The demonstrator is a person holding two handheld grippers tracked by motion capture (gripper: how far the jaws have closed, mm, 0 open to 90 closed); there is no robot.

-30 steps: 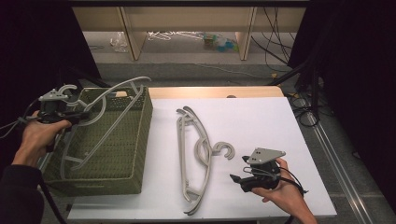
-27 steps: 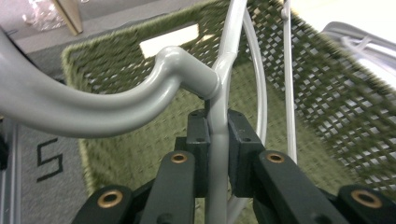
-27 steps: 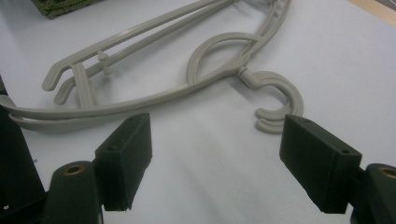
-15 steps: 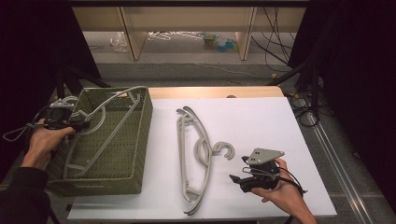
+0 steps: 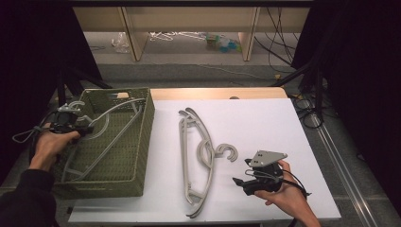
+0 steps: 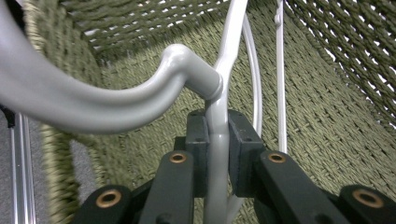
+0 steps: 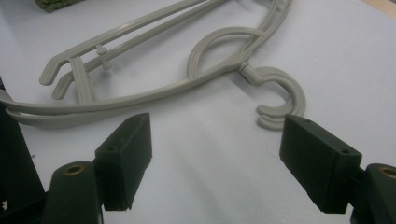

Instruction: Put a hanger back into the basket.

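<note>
A grey plastic hanger (image 5: 106,135) lies slanted inside the green woven basket (image 5: 147,124), its hook end at the basket's left rim. My left gripper (image 5: 81,128) is shut on it there. In the left gripper view the pads (image 6: 198,140) pinch the hanger's thin bar (image 6: 217,154) just below the curved hook (image 6: 93,105), with the basket's weave (image 6: 327,116) behind. Two more grey hangers (image 5: 196,156) lie stacked on the white table (image 5: 265,123). My right gripper (image 5: 242,182) rests open to their right. In the right gripper view its jaws stand wide apart, the hangers' hooks (image 7: 280,95) just beyond them.
The basket stands at the table's left end. A wooden strip (image 5: 217,93) runs along the table's far edge. Beyond it are shelf legs and loose hangers (image 5: 175,35) on the floor. Cables (image 5: 307,101) and a rail run along the right side.
My left hand has sunk, lowering the held hanger from above the basket's rim down into the basket. The right gripper and the two hangers on the table have not moved.
</note>
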